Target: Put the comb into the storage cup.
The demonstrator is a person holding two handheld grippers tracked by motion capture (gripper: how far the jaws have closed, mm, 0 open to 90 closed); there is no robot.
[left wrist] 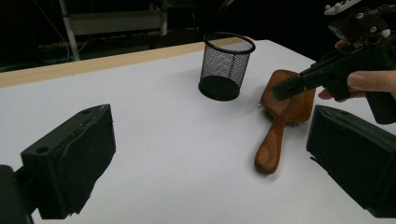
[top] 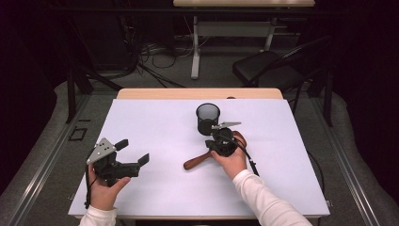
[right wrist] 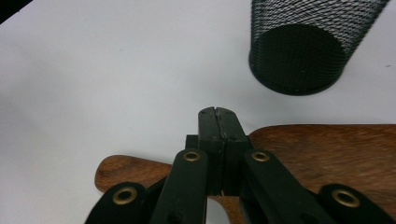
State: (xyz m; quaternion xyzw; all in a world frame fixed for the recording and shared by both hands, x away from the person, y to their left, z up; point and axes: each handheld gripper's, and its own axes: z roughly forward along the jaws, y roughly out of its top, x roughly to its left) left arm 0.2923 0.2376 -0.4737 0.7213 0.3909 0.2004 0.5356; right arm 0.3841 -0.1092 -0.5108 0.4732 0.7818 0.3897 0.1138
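Near the table's (top: 155, 197) front-left corner the left gripper (top: 134, 151) hovers with its jaws wide apart, nothing between them. Right of centre, the right gripper (right wrist: 218, 113) has its jaws pressed together, empty, above the wooden hairbrush (left wrist: 280, 116) lying flat. Beyond it, toward the back edge, stands the black mesh cup (top: 207, 117).

My right claw (top: 220, 137) covers the hairbrush (top: 196, 161) head from above; its bristles face the worktop (top: 155, 122), unseen.

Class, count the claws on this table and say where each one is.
2. The left claw is near the table's left front; the right claw is above the hairbrush.
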